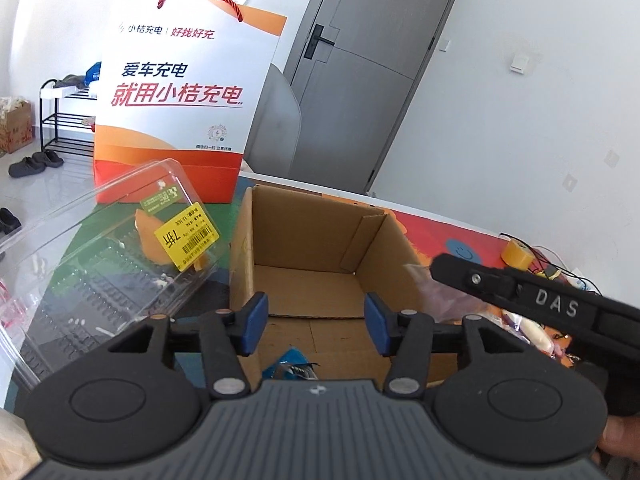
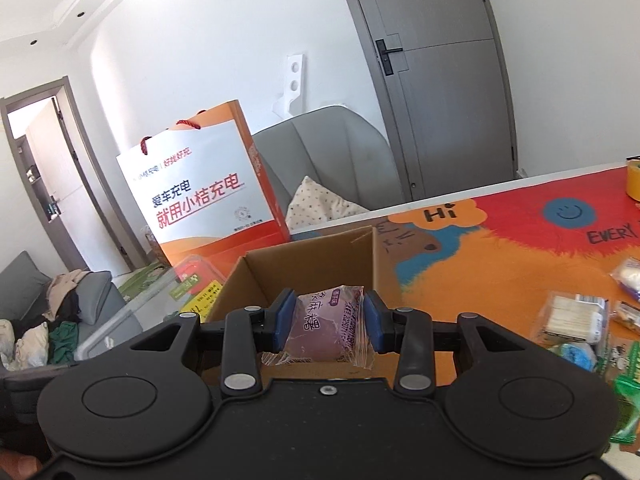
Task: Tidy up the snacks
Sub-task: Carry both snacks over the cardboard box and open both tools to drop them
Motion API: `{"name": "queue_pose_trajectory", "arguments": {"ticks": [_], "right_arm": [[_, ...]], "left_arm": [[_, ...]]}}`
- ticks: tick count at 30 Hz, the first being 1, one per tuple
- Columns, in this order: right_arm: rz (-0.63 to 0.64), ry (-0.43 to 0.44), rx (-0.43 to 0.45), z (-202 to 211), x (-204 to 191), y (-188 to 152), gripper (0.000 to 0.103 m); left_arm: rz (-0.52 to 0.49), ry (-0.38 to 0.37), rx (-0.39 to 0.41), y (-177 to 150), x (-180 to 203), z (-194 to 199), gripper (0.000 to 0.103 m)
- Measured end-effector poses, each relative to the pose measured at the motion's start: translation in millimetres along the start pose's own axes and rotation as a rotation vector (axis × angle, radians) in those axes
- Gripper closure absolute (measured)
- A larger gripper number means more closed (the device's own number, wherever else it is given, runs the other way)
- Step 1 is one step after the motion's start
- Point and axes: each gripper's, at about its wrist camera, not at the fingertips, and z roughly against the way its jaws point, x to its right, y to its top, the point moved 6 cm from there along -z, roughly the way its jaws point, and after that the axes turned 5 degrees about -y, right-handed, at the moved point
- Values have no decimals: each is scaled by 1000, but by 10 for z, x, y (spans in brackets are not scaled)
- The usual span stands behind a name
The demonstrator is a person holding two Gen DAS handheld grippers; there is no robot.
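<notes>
White walls (image 2: 208, 40); grey door (image 1: 360, 60); grey armchair (image 2: 332, 148); shoe rack (image 1: 64, 120)

Bag (image 1: 176, 92) behind box (image 1: 312, 248)

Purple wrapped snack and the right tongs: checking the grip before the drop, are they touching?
Touching. The right wrist view shows both blue pads of the right tongs pressed against the purple wrapped snack.

- Blue-wrapped snack (image 1: 290, 364): lower part hidden behind the left gripper's body, below its fingers.
- Clear plastic clamshell (image 1: 100, 240), left of those fingers: cut off by the frame edge.
- Green packet (image 2: 628, 396), far right of the right gripper: cut off; print unreadable.
- Tape roll (image 2: 633, 178): cut off at the right edge.
</notes>
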Motion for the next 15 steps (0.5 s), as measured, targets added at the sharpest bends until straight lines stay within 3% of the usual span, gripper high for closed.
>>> {"name": "queue_pose_trajectory", "arguments": {"ticks": [4,7,15], "right_arm": [[4,-32,33,70,35,20,42],[9,-34,32,122,75,2,42],[-48,-104,16,227,378,-90,42]], "left_arm": [[-7,-35,-9,-27,69,-6,39],[-3,-22,-7,-53,117,-9,29],[-11,-16,-17,-93,198,-42,25]]}}
